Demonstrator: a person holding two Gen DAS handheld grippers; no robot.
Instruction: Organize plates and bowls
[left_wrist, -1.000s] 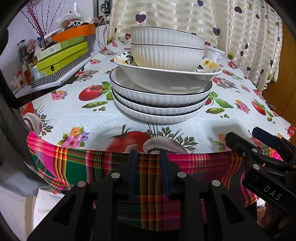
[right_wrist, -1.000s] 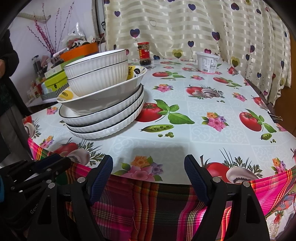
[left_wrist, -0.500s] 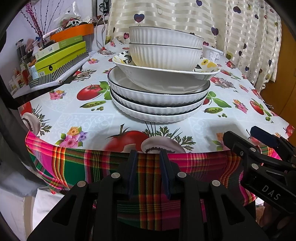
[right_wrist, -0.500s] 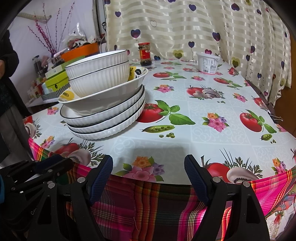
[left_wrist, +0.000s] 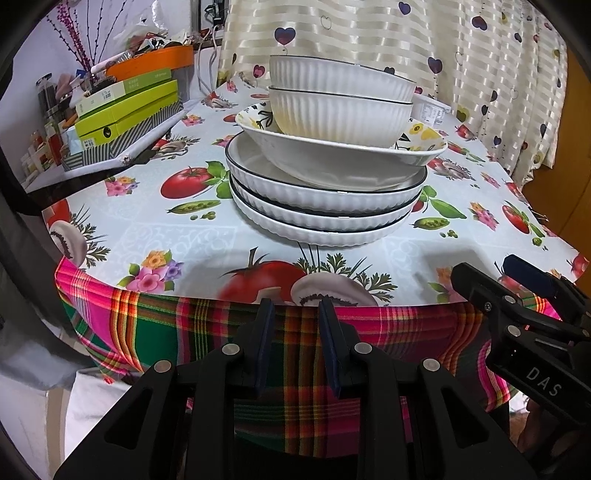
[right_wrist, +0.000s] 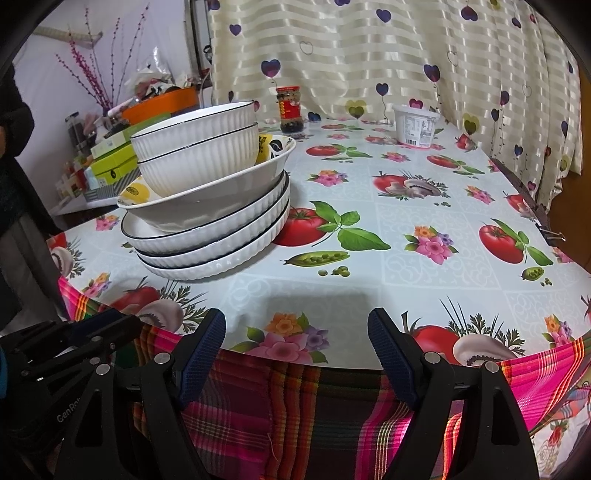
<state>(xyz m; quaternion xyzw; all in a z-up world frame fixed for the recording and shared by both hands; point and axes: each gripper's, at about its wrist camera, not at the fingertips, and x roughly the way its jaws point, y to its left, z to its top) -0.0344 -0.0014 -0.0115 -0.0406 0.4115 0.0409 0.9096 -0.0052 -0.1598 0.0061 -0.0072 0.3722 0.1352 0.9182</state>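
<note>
One stack of dishes stands on the table near its front edge. Two white ribbed bowls (left_wrist: 340, 96) (right_wrist: 195, 147) sit in a wide flower-patterned bowl (left_wrist: 343, 155) (right_wrist: 214, 188), which rests on three white ribbed plates with dark rims (left_wrist: 321, 210) (right_wrist: 214, 243). My left gripper (left_wrist: 295, 314) hangs below the table edge in front of the stack, its fingers a narrow gap apart and empty. My right gripper (right_wrist: 295, 328) is open wide and empty, at the table edge to the right of the stack. Each gripper shows in the other's view (left_wrist: 517, 295) (right_wrist: 74, 339).
The table (right_wrist: 406, 221) has a vegetable-print cloth over a plaid one. A sauce jar (right_wrist: 290, 109) and a white tub (right_wrist: 415, 125) stand at the back by the curtain. Green boxes (left_wrist: 125, 107) and an orange container (left_wrist: 155, 62) fill a side shelf on the left.
Both grippers have drifted slightly, so the stack sits a little differently in view. The dishes have not moved. The jaws keep the same openings.
</note>
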